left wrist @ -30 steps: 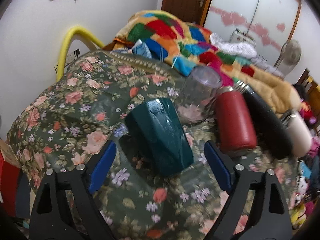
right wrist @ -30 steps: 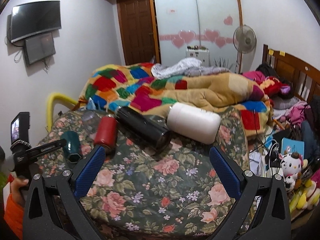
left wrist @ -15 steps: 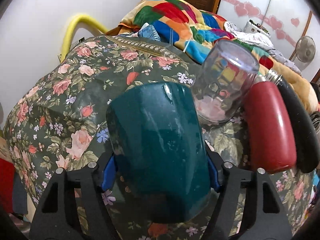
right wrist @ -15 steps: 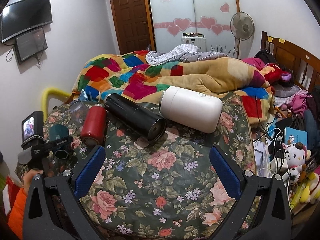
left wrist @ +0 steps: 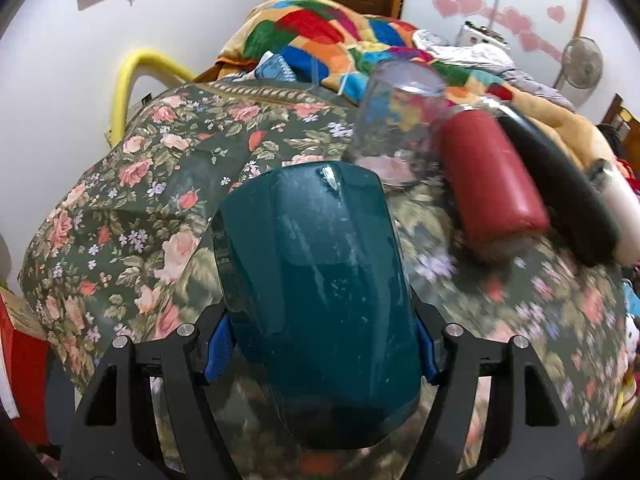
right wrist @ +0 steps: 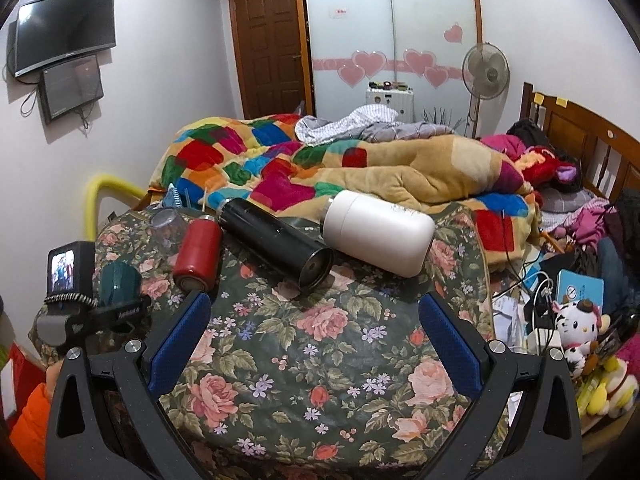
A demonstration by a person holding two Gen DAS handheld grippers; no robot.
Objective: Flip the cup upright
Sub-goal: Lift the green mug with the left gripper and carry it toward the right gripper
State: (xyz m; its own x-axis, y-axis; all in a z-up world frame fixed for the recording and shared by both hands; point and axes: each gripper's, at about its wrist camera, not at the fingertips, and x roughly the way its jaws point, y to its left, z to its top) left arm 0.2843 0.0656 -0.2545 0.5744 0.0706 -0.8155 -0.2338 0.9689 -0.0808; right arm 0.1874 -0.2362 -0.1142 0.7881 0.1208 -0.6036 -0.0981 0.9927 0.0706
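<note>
A dark teal cup [left wrist: 320, 300] fills the middle of the left wrist view, upside down, closed base pointing away and its mouth toward the camera. My left gripper [left wrist: 320, 344] is shut on it, blue pads pressed to both sides. The cup seems lifted a little off the floral cloth. In the right wrist view the teal cup [right wrist: 118, 282] shows at far left, behind the left gripper's camera. My right gripper [right wrist: 314, 336] is open and empty above the floral cloth [right wrist: 320, 360].
A clear glass [left wrist: 396, 128] stands upside down behind the teal cup. A red bottle [right wrist: 198, 256], a black flask [right wrist: 276, 246] and a white bottle [right wrist: 380, 236] lie on their sides on the cloth. A patchwork blanket [right wrist: 320, 168] lies behind. Clutter and a plush toy [right wrist: 576, 328] sit at right.
My left gripper moved in around the teal cup and shut on it. The cup now sits higher in view. My right gripper drew slightly closer to the cloth and stayed open.
</note>
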